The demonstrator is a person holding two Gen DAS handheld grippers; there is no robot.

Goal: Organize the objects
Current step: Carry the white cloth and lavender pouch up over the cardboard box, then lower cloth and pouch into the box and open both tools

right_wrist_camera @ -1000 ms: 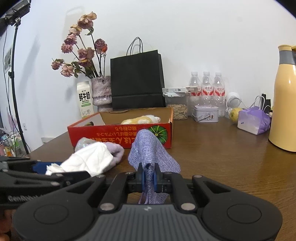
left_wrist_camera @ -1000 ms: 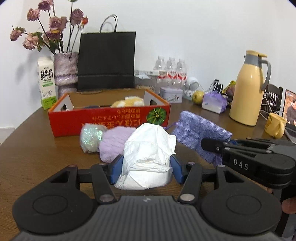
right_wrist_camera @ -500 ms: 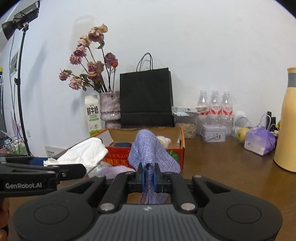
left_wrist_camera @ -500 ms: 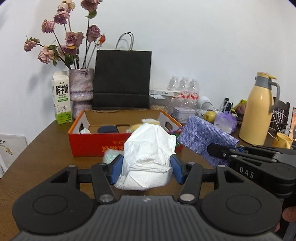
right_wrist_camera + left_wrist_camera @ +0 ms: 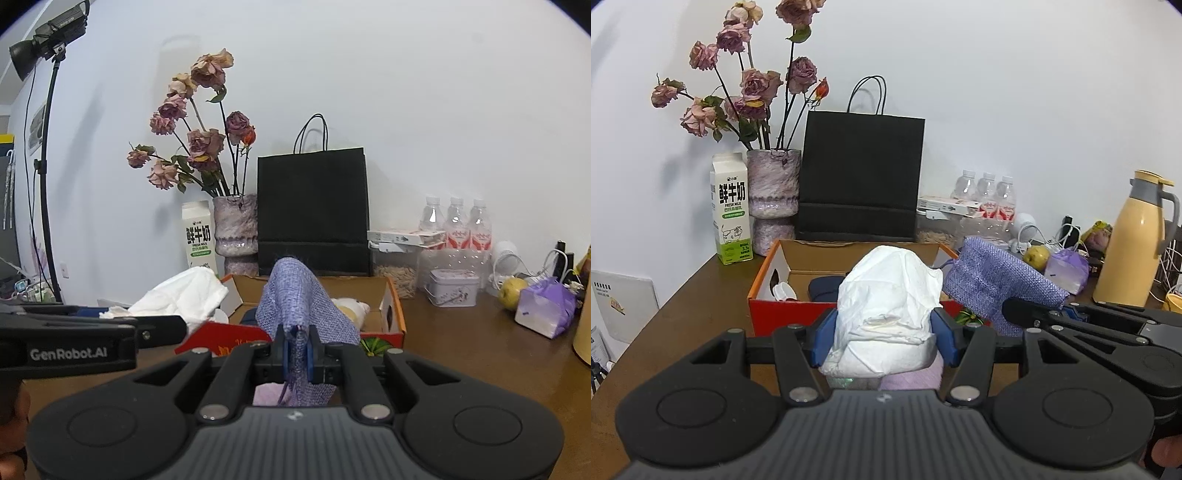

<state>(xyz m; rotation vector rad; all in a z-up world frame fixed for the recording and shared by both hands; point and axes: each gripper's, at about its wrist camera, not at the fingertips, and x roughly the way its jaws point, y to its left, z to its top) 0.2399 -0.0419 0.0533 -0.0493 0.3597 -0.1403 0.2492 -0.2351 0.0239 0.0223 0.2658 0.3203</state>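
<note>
My left gripper (image 5: 884, 341) is shut on a crumpled white cloth bundle (image 5: 886, 310), held in the air just in front of the red cardboard box (image 5: 790, 314). My right gripper (image 5: 298, 356) is shut on a purple woven pouch (image 5: 295, 295), also lifted near the box (image 5: 391, 314). Each gripper appears in the other's view: the right one (image 5: 1027, 317) with the pouch (image 5: 993, 284), the left one (image 5: 162, 326) with the white bundle (image 5: 181, 299). Inside the box lie a dark blue item (image 5: 823, 288) and a yellow-white soft toy (image 5: 351, 308). A lilac fluffy ball (image 5: 912, 376) lies below the white bundle.
Behind the box stand a black paper bag (image 5: 860, 177), a vase of dried roses (image 5: 772, 184) and a milk carton (image 5: 731, 206). To the right are water bottles (image 5: 986, 195), a yellow thermos (image 5: 1134, 240), a pear (image 5: 1036, 254), a purple tissue pack (image 5: 546, 310) and a tin (image 5: 454, 288).
Both grippers have risen and moved toward the box while keeping their loads; the lilac ball and shiny ball on the table have dropped almost out of sight beneath them.
</note>
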